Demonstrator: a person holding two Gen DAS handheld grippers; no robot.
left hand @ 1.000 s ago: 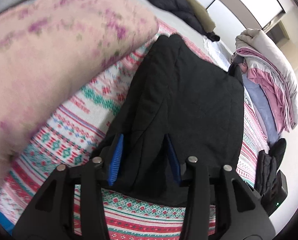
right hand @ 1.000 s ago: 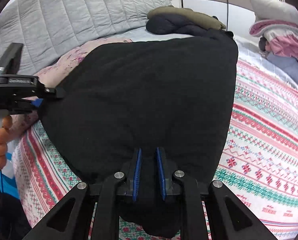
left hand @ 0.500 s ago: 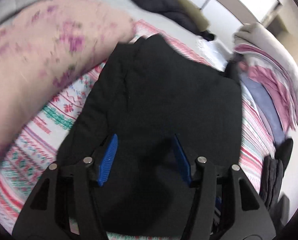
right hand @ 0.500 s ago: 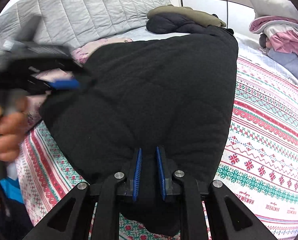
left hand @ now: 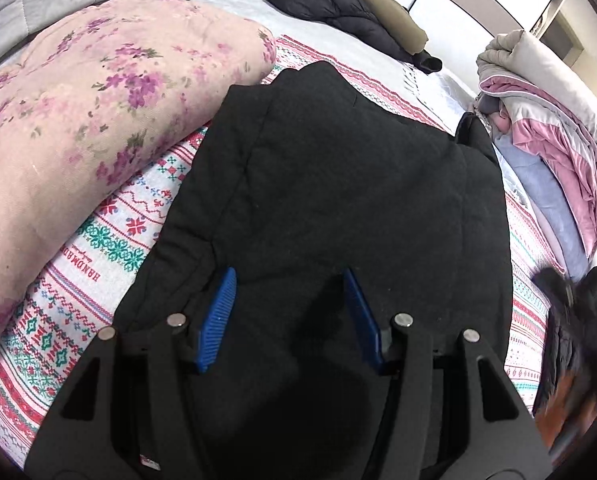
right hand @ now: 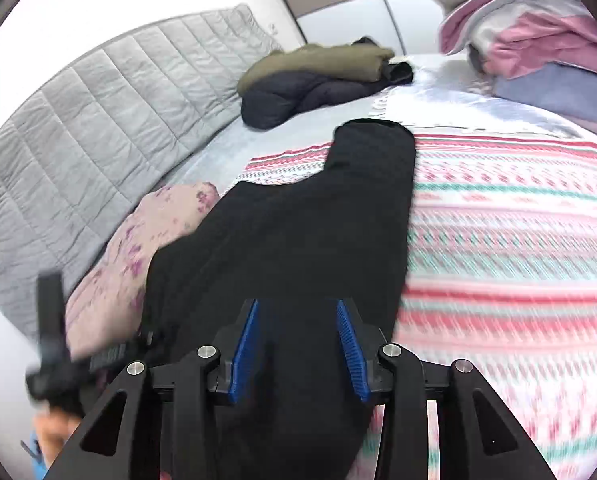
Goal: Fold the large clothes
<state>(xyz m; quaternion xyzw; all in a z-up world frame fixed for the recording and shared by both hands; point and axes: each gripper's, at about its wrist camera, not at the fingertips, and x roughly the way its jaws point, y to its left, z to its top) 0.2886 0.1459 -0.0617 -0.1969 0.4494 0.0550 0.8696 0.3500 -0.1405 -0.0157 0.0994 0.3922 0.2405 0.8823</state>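
A patterned knit bedspread (left hand: 110, 236) carries the black quilted jacket (left hand: 338, 184), folded narrow, its left edge against a floral pink blanket (left hand: 90, 120). Only the right wrist view shows the grey padded headboard (right hand: 78, 128). Left gripper (left hand: 288, 316) and right gripper (right hand: 296, 344) both hover spread above the jacket's near end

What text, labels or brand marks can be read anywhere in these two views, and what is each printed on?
"HANDMADE": red capitals printed on the patterned blanket, seen in the left wrist view beside the black garment; the last letter is partly blurred.
A line of small script just beside it on the same blanket: too small to read.
Right wrist view: the blanket is motion-blurred there, no text legible.
Left gripper and right gripper: no readable marking.
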